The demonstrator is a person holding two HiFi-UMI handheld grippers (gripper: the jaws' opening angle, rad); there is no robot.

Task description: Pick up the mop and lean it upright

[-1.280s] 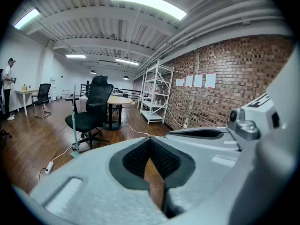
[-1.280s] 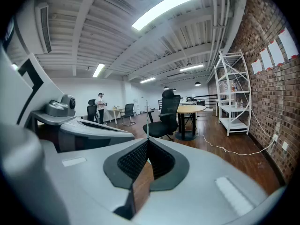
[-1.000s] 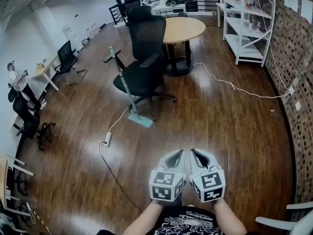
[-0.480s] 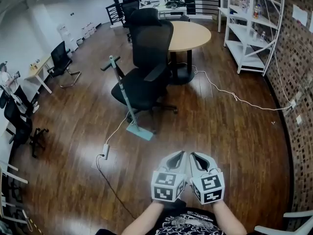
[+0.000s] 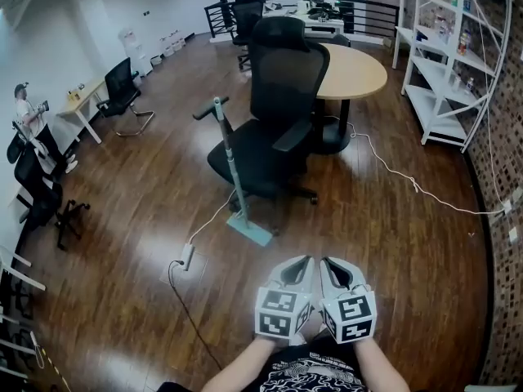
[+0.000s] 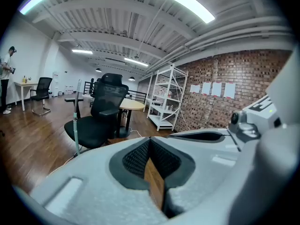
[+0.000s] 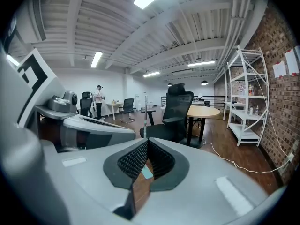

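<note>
One mop [image 5: 232, 168] stands upright just beside the black chair [image 5: 282, 96], on its left as the head view shows it. The mop's pale head [image 5: 249, 229] lies flat on the floor near the chair's base. One round table [image 5: 359, 72] sits just behind the chair, and one white shelf [image 5: 449, 64] stands well to its right. Two grippers hover side by side, well apart from the chair. The left gripper [image 5: 300, 262] and right gripper [image 5: 330, 262] each have jaws pressed together, pinching nothing.

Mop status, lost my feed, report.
Left gripper, right gripper shut, empty. Mop upright beside office chair, untouched. Power strip, cable on floor ahead.
</note>
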